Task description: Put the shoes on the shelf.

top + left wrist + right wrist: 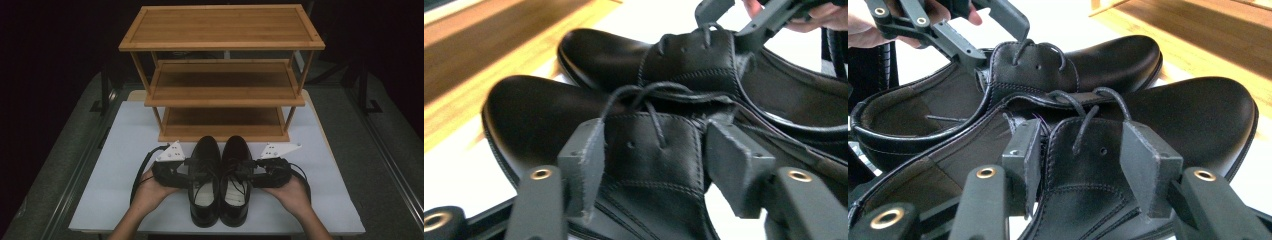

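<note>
Lying on the white counter (125,150), just in front of a three-tier bamboo shoe rack (220,75): a pair of black lace-up dress shoes, side by side and touching, long axes running from the near edge toward the rack, toes pointing at the bottom shelf, heels toward the person.

Coming in from the left, resting on the counter beside the pair: the left hand (150,192), holding the left tongs (192,170), cable looping behind. Clamping the lace flap of the left shoe (204,175) from the outer side, in the left gripper view the left tongs (654,160) pressing one pad against each edge of the flap, laces drooping loose between, the left shoe (539,115) sitting nearer and the right shoe (599,55) behind it.

Mirroring from the right: the right hand (292,192) holding the right tongs (248,167), clenching on the lace flap of the right shoe (236,175). In the right gripper view, the right tongs (1080,160) squeezing that flap, the right shoe (1188,115) nearer, the left shoe (1118,55) beyond, the left tongs (993,30) biting its flap at the far side.

Blocking the way forward: the rack's lowest shelf edge, just past both toes.
</note>
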`<action>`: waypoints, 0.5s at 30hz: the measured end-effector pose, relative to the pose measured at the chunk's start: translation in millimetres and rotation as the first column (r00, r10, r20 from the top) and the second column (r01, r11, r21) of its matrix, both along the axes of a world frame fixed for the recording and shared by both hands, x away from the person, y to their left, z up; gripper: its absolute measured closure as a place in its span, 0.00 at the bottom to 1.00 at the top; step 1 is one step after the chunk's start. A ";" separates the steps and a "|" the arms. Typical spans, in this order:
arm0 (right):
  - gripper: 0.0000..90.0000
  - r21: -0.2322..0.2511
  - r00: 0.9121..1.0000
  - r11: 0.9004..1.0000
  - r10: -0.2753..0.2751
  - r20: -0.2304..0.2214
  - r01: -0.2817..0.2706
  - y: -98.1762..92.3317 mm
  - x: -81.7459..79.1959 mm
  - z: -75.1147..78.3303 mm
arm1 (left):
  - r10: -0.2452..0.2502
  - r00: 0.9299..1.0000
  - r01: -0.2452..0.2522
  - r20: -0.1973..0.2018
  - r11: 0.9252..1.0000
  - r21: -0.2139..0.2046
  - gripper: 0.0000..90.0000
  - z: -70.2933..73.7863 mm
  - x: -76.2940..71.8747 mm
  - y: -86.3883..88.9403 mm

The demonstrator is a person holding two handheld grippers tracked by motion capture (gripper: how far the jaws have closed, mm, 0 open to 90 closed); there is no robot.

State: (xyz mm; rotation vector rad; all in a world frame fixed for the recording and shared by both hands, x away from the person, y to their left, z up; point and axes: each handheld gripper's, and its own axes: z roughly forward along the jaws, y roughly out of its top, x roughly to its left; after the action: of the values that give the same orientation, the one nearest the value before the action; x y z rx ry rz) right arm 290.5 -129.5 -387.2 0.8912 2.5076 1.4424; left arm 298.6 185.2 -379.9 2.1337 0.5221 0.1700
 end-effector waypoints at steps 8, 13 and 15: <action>0.69 0.009 1.000 1.000 0.019 -0.019 -0.019 2.6 -0.6 -3.6 | -0.003 1.000 0.003 -0.014 1.000 0.015 0.68 -0.3 -0.2 -0.5; 0.86 0.015 0.999 1.000 0.025 -0.033 -0.025 3.0 -2.4 -2.7 | -0.006 1.000 0.006 -0.009 0.999 0.041 0.88 4.0 -5.1 -2.1; 0.89 0.010 0.999 1.000 0.023 -0.028 -0.022 3.3 -3.5 -2.5 | 0.000 1.000 0.000 -0.006 0.999 0.045 0.90 4.2 -6.8 -1.8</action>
State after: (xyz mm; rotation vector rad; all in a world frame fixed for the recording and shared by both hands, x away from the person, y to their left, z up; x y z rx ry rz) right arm 287.0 -126.1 -389.7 0.8936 2.5406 1.4603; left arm 291.8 183.4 -375.8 2.1787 0.5264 0.1767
